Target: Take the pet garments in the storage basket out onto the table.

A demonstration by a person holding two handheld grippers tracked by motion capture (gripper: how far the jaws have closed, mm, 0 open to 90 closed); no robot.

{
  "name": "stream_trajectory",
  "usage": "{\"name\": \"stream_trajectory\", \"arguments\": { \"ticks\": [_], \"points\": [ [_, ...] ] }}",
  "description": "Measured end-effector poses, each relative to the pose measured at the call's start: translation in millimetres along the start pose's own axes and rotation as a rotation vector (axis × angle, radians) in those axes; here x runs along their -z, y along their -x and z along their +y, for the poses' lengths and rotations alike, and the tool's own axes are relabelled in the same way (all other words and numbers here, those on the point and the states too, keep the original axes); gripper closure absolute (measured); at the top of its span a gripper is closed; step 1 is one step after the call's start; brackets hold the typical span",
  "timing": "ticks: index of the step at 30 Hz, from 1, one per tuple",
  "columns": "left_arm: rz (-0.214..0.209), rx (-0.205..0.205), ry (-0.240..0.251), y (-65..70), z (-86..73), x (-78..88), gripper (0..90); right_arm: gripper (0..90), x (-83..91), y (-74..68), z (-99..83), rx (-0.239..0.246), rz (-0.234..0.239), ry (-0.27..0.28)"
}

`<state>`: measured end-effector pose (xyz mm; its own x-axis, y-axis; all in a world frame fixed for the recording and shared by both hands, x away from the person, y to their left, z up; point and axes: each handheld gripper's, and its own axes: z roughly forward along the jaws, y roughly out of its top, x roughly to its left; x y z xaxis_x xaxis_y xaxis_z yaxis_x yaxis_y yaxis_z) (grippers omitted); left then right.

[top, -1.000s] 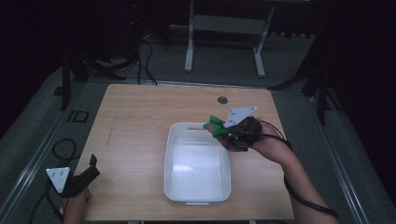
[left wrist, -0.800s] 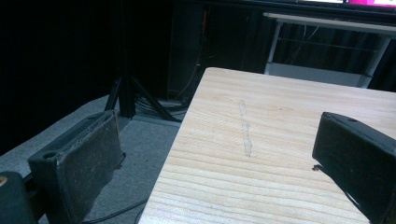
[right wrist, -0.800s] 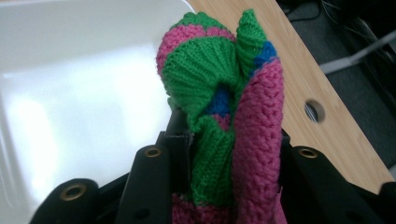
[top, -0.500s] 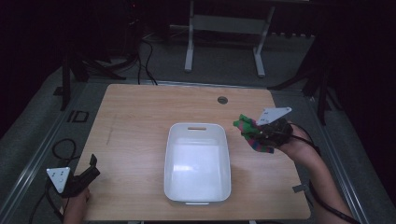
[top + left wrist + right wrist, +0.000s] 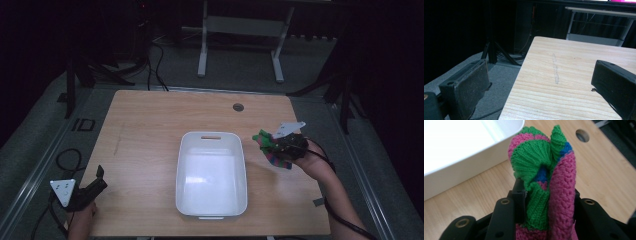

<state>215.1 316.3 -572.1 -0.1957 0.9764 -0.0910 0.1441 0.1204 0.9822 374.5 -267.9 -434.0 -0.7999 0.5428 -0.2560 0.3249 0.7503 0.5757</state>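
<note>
At the worktop's (image 5: 150, 125) near left corner, the left gripper (image 5: 82, 192) sits low in one hand, its jaws spread wide with nothing between; its own view adds a pale streak (image 5: 555, 70) in the wood. One white tub (image 5: 211, 175) stands mid-worktop. Just right of it, the right gripper (image 5: 544, 195) pinches one knitted cloth (image 5: 549, 177); its view reveals pink, green and blue stitches, held off the wood.
</note>
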Motion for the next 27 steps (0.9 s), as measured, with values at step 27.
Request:
{"name": "stream_trajectory", "arguments": {
  "ticks": [27],
  "points": [
    [-0.007,-0.006,-0.002,0.1,0.0,0.0,1.8,61.0,-100.6,-8.0,-36.6,-0.092,-0.041,-0.098]
  ]
}}
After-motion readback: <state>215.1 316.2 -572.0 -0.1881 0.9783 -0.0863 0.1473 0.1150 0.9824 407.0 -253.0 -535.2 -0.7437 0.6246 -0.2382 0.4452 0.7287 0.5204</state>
